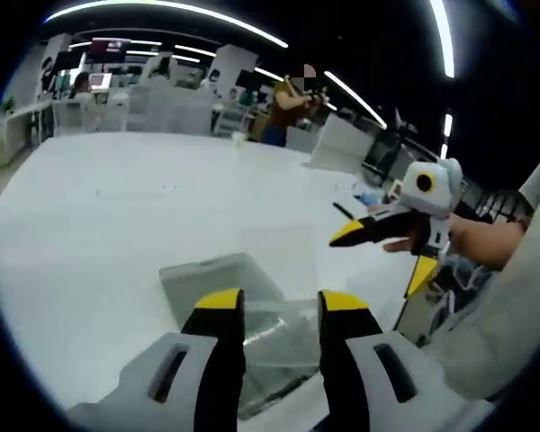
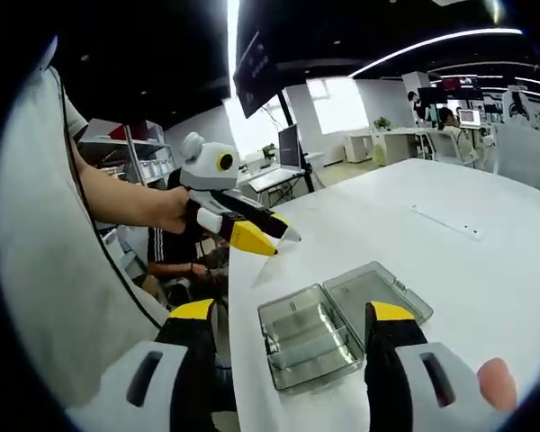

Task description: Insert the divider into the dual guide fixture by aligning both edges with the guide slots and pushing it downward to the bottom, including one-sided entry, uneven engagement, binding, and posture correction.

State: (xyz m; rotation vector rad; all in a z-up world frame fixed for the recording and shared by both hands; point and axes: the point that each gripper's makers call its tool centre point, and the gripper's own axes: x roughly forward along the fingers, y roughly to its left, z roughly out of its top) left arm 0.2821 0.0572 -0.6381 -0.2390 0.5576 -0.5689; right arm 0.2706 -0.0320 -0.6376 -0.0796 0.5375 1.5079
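A clear plastic box, the fixture (image 1: 279, 353) (image 2: 306, 337), lies on the white table with its lid (image 1: 207, 277) (image 2: 378, 288) swung open beside it. My left gripper (image 1: 281, 301) hovers over the box. A faint, see-through rectangular divider (image 1: 279, 256) spans the gap between its yellow-tipped jaws and sticks out past them. In the right gripper view the left gripper (image 2: 274, 232) is held in a hand above the table's near edge, left of the box. My right gripper (image 2: 292, 312) stands open, with the box seen between its jaws, and it floats to the right (image 1: 382, 252).
The white table (image 1: 117, 207) (image 2: 459, 261) stretches far beyond the box. A thin strip (image 2: 445, 220) lies further out on it. The table edge runs just left of the box, with a seated person (image 2: 175, 256) below it. Desks, screens and a standing person (image 1: 283, 108) fill the background.
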